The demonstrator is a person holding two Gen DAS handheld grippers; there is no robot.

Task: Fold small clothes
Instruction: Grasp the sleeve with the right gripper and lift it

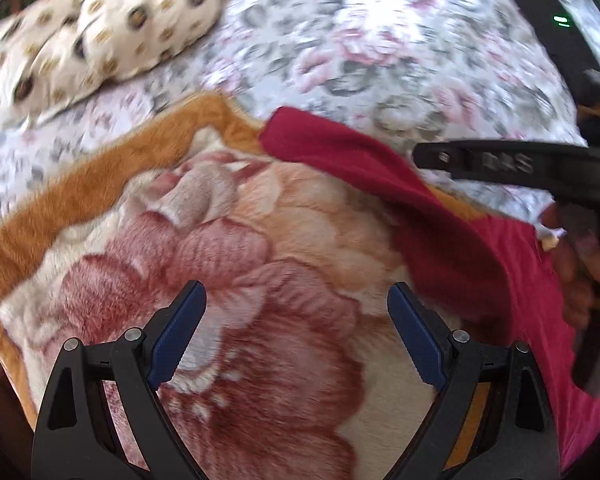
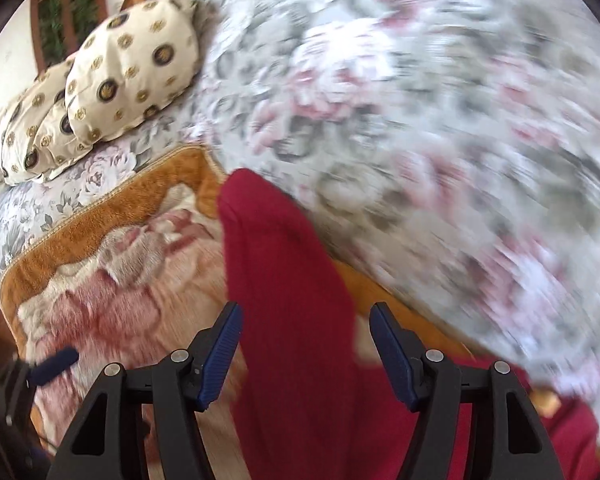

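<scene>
A dark red small garment (image 1: 460, 236) lies on a fluffy blanket with a big rose print and an orange border (image 1: 236, 248). One long red part stretches toward the far edge of the blanket. My left gripper (image 1: 296, 296) is open and empty over the blanket, left of the garment. My right gripper (image 2: 306, 316) is open, its fingers either side of the long red part (image 2: 284, 280); the blanket (image 2: 140, 248) lies to its left. The right gripper's black body (image 1: 532, 164) shows at the right edge of the left wrist view. The left gripper's blue fingertip (image 2: 54, 364) shows at lower left of the right wrist view.
The blanket lies on a bed with a grey and pink floral sheet (image 1: 380, 40). Cream pillows with gold dots (image 1: 100, 28) sit at the far left, also in the right wrist view (image 2: 112, 80). A window and wooden headboard (image 2: 72, 12) stand behind them.
</scene>
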